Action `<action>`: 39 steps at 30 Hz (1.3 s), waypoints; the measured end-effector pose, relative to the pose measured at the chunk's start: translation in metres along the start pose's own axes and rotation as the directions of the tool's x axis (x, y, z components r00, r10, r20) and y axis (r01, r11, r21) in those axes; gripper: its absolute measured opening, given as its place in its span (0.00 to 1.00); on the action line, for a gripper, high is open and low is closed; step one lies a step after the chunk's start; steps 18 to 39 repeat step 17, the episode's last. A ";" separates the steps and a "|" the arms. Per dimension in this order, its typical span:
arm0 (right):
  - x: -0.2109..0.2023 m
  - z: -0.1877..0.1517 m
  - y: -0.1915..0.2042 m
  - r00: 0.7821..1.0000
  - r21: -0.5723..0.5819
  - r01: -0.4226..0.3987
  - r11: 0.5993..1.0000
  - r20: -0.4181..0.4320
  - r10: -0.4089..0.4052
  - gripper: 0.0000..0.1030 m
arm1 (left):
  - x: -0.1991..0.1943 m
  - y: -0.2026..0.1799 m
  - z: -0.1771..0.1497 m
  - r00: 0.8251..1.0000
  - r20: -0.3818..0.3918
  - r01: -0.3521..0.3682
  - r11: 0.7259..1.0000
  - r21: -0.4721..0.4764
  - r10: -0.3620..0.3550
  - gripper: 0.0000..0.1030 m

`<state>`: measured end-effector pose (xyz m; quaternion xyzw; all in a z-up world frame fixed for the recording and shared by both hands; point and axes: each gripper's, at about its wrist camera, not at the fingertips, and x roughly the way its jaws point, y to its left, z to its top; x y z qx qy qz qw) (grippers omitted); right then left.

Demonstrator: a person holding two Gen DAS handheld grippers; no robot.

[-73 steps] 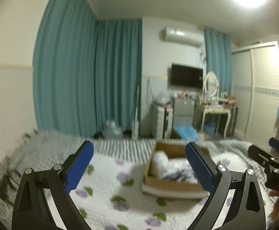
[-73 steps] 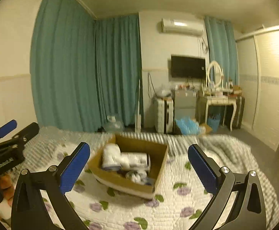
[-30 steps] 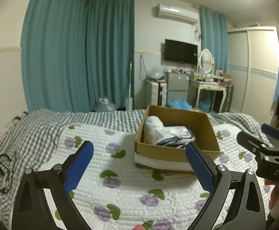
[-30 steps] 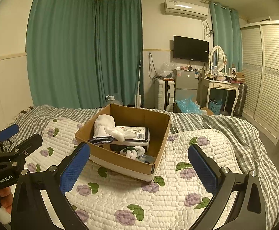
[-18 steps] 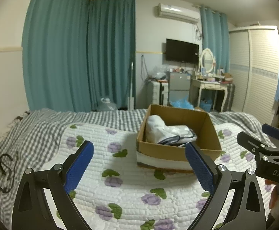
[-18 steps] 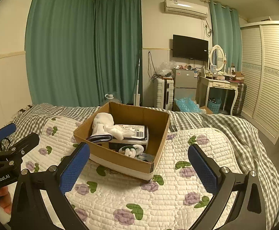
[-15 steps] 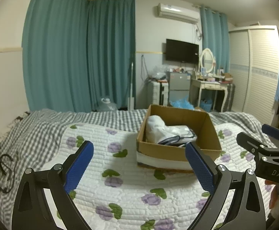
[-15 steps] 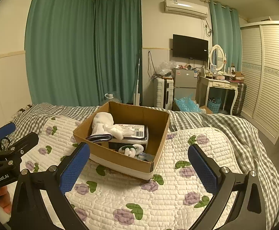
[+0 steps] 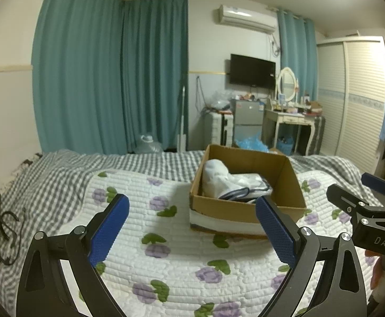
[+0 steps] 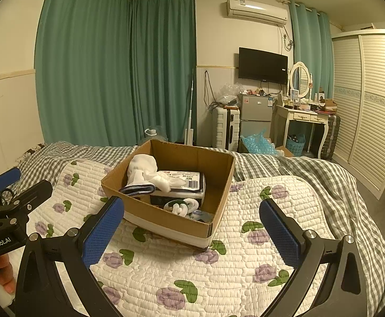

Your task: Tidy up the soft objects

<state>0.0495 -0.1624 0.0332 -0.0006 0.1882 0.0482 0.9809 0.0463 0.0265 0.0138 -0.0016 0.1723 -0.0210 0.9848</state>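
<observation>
From the left wrist the left gripper (image 9: pixel 191 223) gapes wide, empty, before a cardboard box (image 9: pixel 246 210) on the quilt (image 9: pixel 166 264) with white socks (image 9: pixel 216 178), its depths hidden, while the right wrist shows the right gripper (image 10: pixel 191 225) equally wide, empty, the box holding a wrapped pack (image 10: pixel 182 183)

One cardboard box (image 10: pixel 182 223), one white sock (image 10: pixel 142 169), two grippers (image 9: pixel 192 227) (image 10: pixel 192 227).

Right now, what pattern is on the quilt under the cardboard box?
The quilt is white with purple flowers and green leaves, clearest in the right wrist view.
</observation>
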 end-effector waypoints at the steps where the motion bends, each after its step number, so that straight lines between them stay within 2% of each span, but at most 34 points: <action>1: 0.000 0.000 0.001 1.000 0.001 0.000 1.000 0.000 0.000 1.00 | 0.000 0.000 0.000 1.000 0.000 0.000 1.000 0.000 0.000 0.95; 15: 0.000 -0.001 0.000 1.000 -0.002 0.005 1.000 0.000 -0.005 1.00 | -0.004 -0.004 -0.001 1.000 0.001 -0.022 1.000 -0.003 0.022 0.95; 39: 0.000 -0.002 0.000 1.000 -0.002 0.004 1.000 0.000 -0.004 1.00 | -0.005 -0.006 0.000 1.000 0.001 -0.020 1.000 0.001 0.020 0.95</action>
